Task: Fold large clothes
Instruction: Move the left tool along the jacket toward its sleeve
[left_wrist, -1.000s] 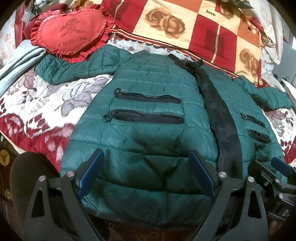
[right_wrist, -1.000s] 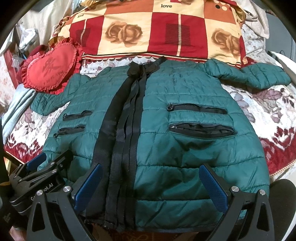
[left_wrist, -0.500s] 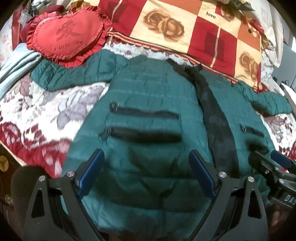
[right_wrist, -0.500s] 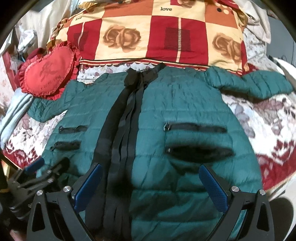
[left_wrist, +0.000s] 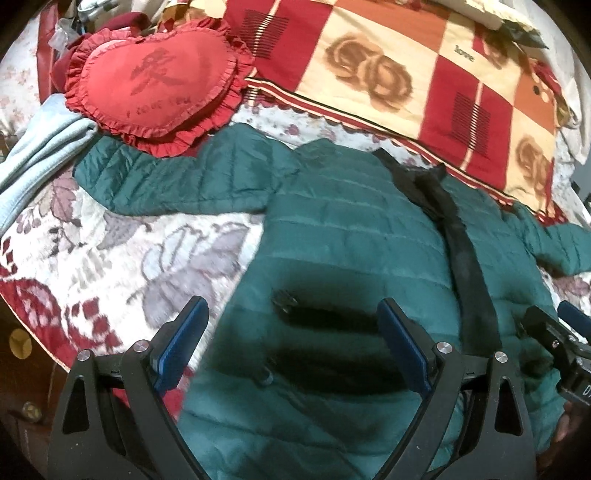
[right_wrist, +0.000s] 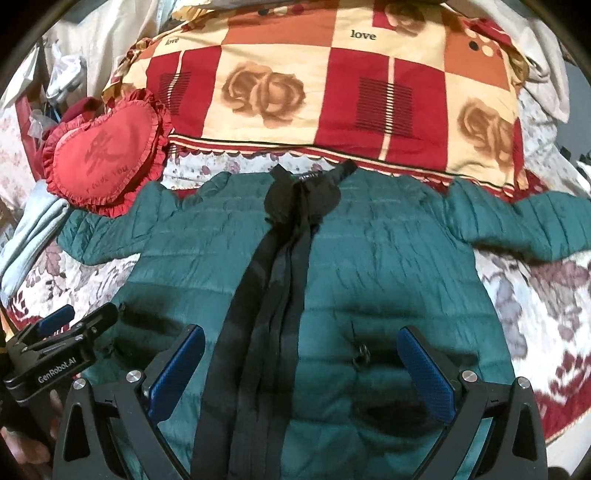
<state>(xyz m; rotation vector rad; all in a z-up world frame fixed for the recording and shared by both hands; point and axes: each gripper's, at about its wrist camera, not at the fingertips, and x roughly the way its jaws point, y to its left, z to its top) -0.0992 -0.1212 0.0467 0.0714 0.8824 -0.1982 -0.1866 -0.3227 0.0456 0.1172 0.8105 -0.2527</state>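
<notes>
A dark green quilted jacket (left_wrist: 351, 236) lies flat, front up, on the bed, sleeves spread to both sides; it also shows in the right wrist view (right_wrist: 388, 266). A black zipper band (right_wrist: 273, 295) runs down its middle. My left gripper (left_wrist: 291, 339) is open and empty, just above the jacket's left pockets (left_wrist: 325, 317). My right gripper (right_wrist: 301, 365) is open and empty above the jacket's lower front, straddling the band and a right pocket zip (right_wrist: 362, 356). Each gripper shows at the edge of the other's view.
A red heart-shaped cushion (left_wrist: 151, 85) touches the left sleeve (left_wrist: 166, 181). A red and cream checked quilt (right_wrist: 332, 96) lies behind the collar. Folded pale blue cloth (left_wrist: 40, 151) lies at the far left. The floral bedspread (left_wrist: 110, 258) borders the jacket on both sides.
Both grippers have moved forward over the jacket, from its hem toward the pockets and collar. Both stayed open. The jacket has not moved.
</notes>
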